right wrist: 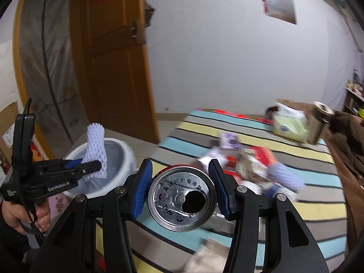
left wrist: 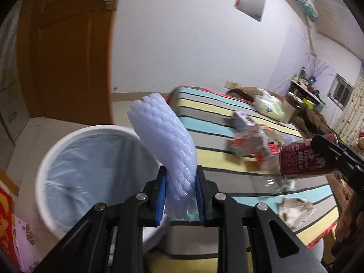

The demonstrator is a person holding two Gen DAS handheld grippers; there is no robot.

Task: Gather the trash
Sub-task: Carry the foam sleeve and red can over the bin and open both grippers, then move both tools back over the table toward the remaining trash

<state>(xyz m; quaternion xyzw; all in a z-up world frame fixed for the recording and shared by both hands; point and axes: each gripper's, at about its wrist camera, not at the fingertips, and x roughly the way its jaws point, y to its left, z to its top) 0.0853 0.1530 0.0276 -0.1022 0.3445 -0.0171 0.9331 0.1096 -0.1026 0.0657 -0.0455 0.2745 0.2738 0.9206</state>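
Note:
My left gripper [left wrist: 180, 193] is shut on a white foam fruit net [left wrist: 166, 141], which stands up between the blue pads beside the rim of the white trash bin [left wrist: 45, 166]. The right wrist view shows the same foam net [right wrist: 95, 152] held over the bin [right wrist: 127, 157] by the left gripper [right wrist: 91, 165]. My right gripper [right wrist: 182, 187] is shut on a red milk can [right wrist: 182, 200], its opened silver top facing the camera. In the left wrist view the can [left wrist: 298, 159] hangs above the striped bed [left wrist: 227, 113] at the right.
More trash lies on the bed: crumpled cartons [left wrist: 248, 136], a crumpled paper [left wrist: 295, 209], another foam net [right wrist: 286, 177]. A yellow tissue pack [right wrist: 289, 127] sits farther back. An orange wooden door [left wrist: 68, 52] stands behind the bin. A hand [right wrist: 25, 216] holds the left gripper's handle.

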